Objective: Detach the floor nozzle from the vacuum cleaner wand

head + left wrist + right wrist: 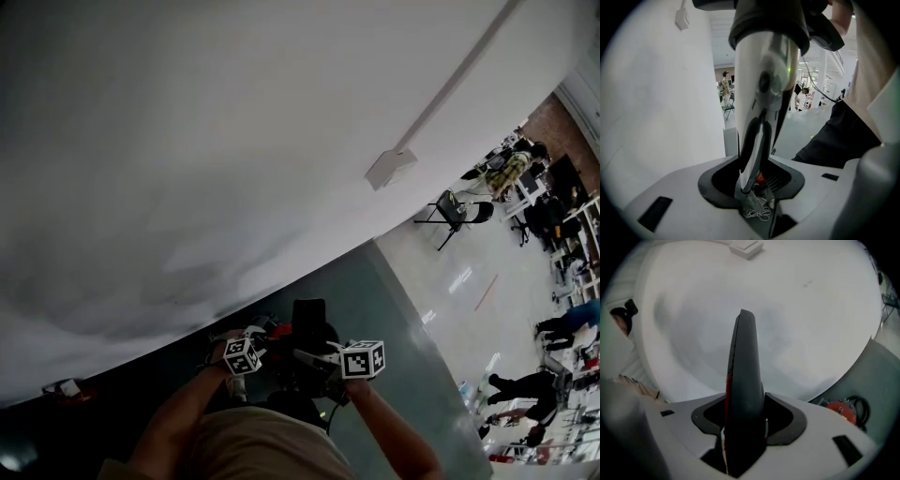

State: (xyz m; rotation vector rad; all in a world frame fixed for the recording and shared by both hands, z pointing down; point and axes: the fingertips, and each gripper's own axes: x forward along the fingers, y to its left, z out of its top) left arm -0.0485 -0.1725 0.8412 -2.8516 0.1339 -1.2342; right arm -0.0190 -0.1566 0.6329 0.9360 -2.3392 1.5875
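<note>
The pale vacuum wand (761, 93), with a dark collar at its top and a small green light, runs up between the jaws of my left gripper (754, 187), which is shut on it. A dark, narrow floor nozzle (743, 394) with a red stripe stands edge-on in my right gripper (743, 437), and the jaws are closed against its sides. In the head view both grippers sit low in the middle, left gripper (255, 345) and right gripper (319, 361), on either side of the black nozzle (309, 323). The joint between wand and nozzle is hidden.
A white wall (234, 141) with a small box (391, 167) fills most of the view. A red device with a black cable (841, 409) lies on the grey floor. A folding chair (455, 214) and several people stand far to the right.
</note>
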